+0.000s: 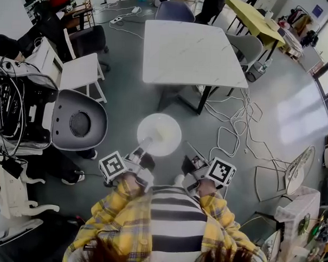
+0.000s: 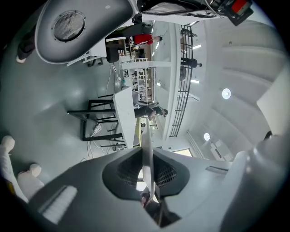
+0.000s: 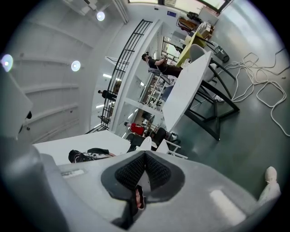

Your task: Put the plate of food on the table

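A round white plate [image 1: 159,134] hangs level over the grey floor, in front of the person in a yellow checked shirt. No food can be made out on it. My left gripper [image 1: 146,146] is shut on its near rim. In the left gripper view the plate [image 2: 147,140] shows edge-on between the dark pads of the left gripper [image 2: 147,171]. The white table [image 1: 192,45] stands farther ahead, apart from the plate, and shows again as the table [image 2: 124,115] and the table [image 3: 186,90]. To the plate's right my right gripper [image 1: 190,166] is shut and empty, its pads together in the right gripper [image 3: 144,170] view.
A grey shell chair [image 1: 77,121] and a white chair [image 1: 82,70] stand to the left. White cables [image 1: 229,125] loop over the floor right of the table's black legs. A cluttered desk [image 1: 13,105] lines the left side. A yellow table [image 1: 256,18] is far back.
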